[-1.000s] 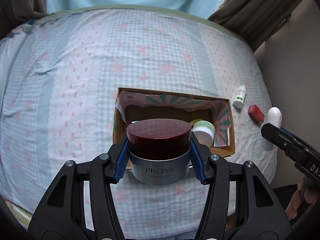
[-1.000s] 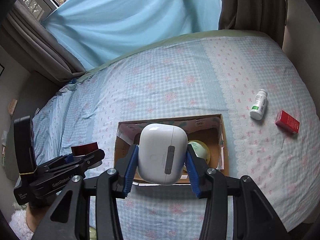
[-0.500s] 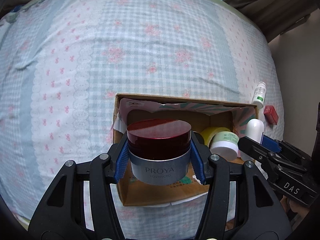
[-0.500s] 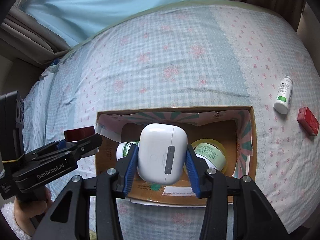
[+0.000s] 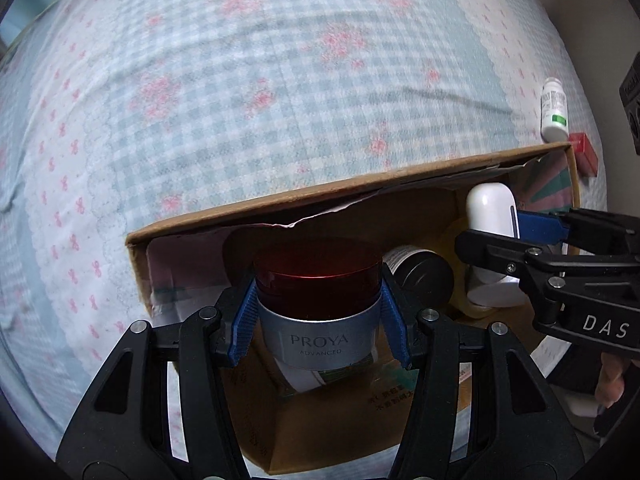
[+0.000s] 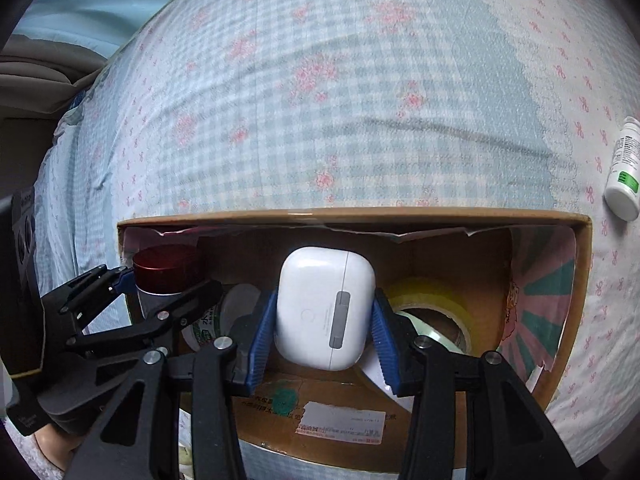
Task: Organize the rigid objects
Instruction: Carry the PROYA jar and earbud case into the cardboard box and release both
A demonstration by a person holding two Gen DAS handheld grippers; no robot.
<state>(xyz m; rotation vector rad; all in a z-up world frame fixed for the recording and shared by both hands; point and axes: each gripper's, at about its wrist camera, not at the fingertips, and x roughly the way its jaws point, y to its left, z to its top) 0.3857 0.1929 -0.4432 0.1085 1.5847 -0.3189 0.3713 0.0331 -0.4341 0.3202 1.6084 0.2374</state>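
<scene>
My left gripper (image 5: 318, 324) is shut on a PROYA cream jar (image 5: 318, 300) with a dark red lid, held inside the left end of an open cardboard box (image 5: 320, 196). My right gripper (image 6: 324, 338) is shut on a white earbud case (image 6: 326, 308), held inside the middle of the same box (image 6: 360, 214). The jar (image 6: 166, 268) and left gripper show at the left in the right wrist view. The white case (image 5: 490, 208) and right gripper show at the right in the left wrist view.
Inside the box lie a yellow tape roll (image 6: 432, 300), a black-lidded jar (image 5: 426, 276) and a green-labelled tub (image 6: 212, 320). On the checked bedspread right of the box lie a white bottle (image 6: 624, 176) and a small red box (image 5: 582, 150).
Both grippers have moved forward and down, from above the box's front edge to inside the box, each keeping hold of its object.
</scene>
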